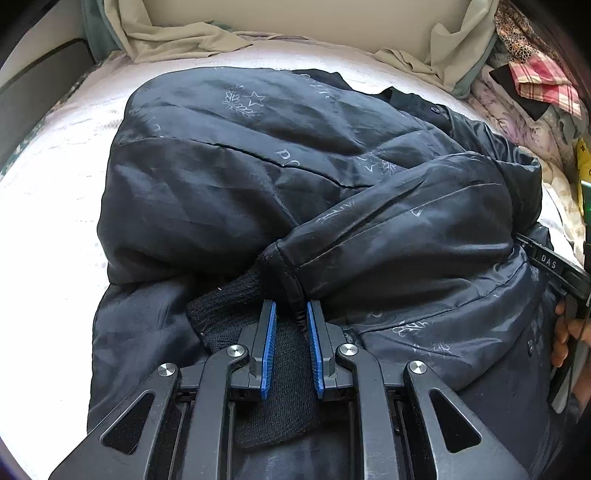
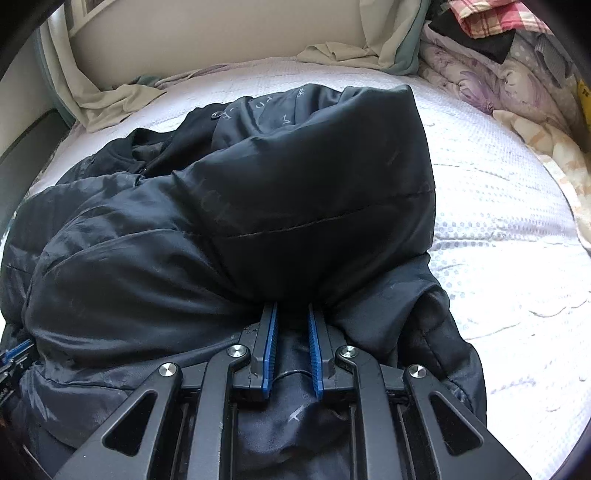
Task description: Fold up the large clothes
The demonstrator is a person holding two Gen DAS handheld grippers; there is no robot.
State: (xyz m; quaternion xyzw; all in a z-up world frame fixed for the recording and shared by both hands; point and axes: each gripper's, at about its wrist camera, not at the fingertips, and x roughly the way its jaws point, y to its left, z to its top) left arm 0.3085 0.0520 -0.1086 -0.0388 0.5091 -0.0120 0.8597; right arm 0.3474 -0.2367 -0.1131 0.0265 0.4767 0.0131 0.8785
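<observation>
Left gripper [image 1: 290, 308] jaws grip the jacket [image 1: 295, 166] sleeve cuff [image 1: 284, 273]; right gripper [image 2: 291, 312] jaws pinch jacket fabric on the bed [image 2: 498, 221].

Both wrist views look closely down on one jacket [image 1: 295, 177]

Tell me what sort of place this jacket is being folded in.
Most likely a bedroom. The dark jacket lies on a bed with a white textured cover, a padded headboard stands behind it, and floral bedding with a heap of clothes sits alongside.
</observation>
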